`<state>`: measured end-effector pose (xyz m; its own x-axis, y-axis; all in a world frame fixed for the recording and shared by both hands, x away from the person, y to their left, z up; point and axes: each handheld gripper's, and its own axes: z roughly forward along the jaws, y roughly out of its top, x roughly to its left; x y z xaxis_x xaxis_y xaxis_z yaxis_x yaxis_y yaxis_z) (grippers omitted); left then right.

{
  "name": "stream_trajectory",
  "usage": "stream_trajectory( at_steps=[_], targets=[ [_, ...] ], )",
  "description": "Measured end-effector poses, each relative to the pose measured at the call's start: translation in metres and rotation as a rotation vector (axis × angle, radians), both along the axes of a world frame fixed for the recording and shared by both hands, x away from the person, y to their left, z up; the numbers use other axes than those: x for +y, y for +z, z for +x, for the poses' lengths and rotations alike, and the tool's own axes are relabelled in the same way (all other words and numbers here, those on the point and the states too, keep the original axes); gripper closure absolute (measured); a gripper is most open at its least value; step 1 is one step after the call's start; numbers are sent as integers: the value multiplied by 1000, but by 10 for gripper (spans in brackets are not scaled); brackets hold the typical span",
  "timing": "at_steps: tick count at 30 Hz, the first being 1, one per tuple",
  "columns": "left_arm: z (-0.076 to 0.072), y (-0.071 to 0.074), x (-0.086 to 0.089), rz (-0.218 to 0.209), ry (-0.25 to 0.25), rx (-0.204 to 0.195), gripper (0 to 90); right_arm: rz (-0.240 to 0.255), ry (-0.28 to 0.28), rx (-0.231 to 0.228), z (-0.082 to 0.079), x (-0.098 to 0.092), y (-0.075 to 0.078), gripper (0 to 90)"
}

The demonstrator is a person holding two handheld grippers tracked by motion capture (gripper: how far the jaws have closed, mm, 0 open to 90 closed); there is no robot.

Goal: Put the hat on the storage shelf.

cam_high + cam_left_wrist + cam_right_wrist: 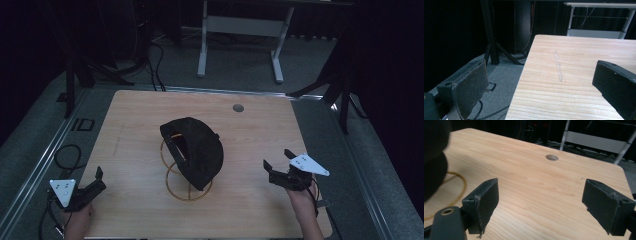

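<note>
High view: black fabric cap (192, 150) perched on gold wire stand (182, 187), displayed mid-table; left gripper view: left gripper (541, 90) wide open, empty, left of cap; right gripper view: right gripper (540, 205) likewise agape, empty, beside it.

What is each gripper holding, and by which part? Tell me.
Nothing is held. The left gripper and the right gripper both stand open over the wooden table, apart from the black cap on its gold wire stand.
</note>
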<state>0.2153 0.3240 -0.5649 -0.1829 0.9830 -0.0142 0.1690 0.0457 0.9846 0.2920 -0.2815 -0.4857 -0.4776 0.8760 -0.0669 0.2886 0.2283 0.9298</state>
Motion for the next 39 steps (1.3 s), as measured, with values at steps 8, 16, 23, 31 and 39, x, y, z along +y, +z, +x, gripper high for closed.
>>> stream_trajectory(
  at_steps=[8, 16, 23, 31, 39],
  targets=[
    [0, 0, 0, 4, 1, 0, 6, -21, -73, 11, -2, -32, -25, 138],
    [0, 0, 0, 5, 2, 1, 6, -51, -152, 54, -5, -56, -41, 139],
    [0, 0, 0, 4, 1, 0, 6, -51, -221, 92, -9, -74, -52, 140],
    [0, 0, 0, 5, 0, -1, 6, -39, -295, 138, -15, -90, -62, 140],
    [0, 0, 0, 4, -1, 0, 6, -19, -340, 147, -16, -97, -67, 140]
  ],
)
